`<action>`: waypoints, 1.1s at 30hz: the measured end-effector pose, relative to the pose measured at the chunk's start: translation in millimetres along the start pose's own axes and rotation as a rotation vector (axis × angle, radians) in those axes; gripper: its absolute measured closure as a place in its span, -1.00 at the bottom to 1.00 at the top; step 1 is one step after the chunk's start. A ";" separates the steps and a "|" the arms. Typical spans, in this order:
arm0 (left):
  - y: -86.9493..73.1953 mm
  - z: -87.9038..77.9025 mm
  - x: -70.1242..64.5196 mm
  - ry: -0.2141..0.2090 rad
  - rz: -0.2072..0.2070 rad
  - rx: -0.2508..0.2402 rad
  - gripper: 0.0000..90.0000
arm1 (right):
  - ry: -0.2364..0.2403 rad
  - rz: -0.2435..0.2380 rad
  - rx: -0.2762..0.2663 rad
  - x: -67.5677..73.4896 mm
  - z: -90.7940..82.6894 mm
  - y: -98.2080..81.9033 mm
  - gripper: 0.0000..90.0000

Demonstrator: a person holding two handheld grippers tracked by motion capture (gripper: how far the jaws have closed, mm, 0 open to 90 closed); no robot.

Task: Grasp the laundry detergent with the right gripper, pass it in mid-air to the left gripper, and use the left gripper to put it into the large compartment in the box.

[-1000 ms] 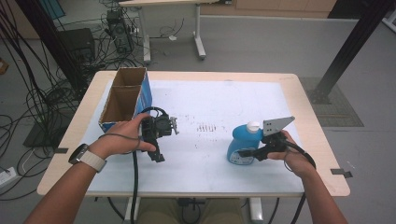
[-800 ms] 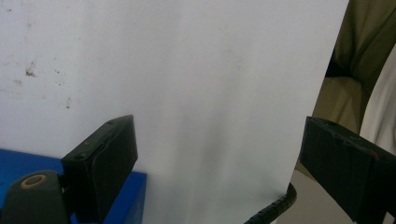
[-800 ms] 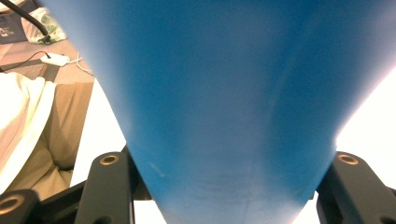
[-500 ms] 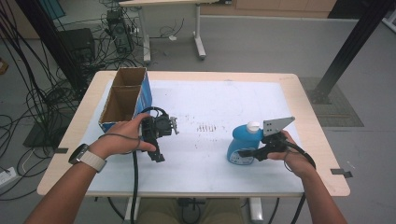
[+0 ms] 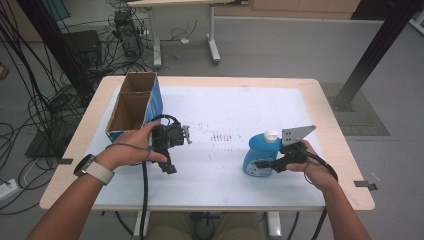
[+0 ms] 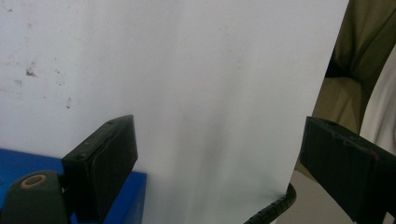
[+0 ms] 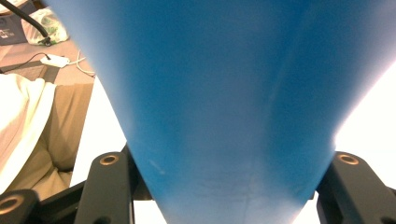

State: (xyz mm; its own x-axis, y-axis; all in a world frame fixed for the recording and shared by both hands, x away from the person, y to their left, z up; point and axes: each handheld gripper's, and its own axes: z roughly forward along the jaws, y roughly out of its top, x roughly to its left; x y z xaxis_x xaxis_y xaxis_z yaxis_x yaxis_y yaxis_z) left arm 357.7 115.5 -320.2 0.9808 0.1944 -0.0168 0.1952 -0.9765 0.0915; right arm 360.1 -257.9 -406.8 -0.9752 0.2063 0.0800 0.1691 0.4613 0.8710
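White table covering (image 5: 220,150) lay bare around the blue bottle (image 5: 258,156), which stood near its right edge clamped in the right gripper (image 5: 265,162), left gripper (image 5: 169,167) gaping empty; a careless lift risked slipping on smooth plastic.

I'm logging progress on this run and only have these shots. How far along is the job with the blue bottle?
Done: the right gripper has its jaws closed on the blue bottle, which stands upright on the table. In hand: just that grip, with the bottle's base apparently not yet lifted off the surface. Left: moving it, probably to the open cardboard box at far left. The left gripper is open with nothing between its jaws.
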 end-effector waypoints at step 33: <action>1.2 -1.8 0.0 -0.002 -0.004 -0.009 -0.75 | -0.031 -0.031 0.029 3.9 1.8 8.8 -0.03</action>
State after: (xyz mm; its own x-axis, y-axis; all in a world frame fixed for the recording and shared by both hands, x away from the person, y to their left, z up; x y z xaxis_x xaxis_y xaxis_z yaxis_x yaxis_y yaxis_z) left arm 357.9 114.5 -318.3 0.9799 0.1984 -0.0191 0.1993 -0.9748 0.1006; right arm 358.0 -251.5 -399.7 -0.9754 0.2173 0.0376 0.1430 0.4930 0.8582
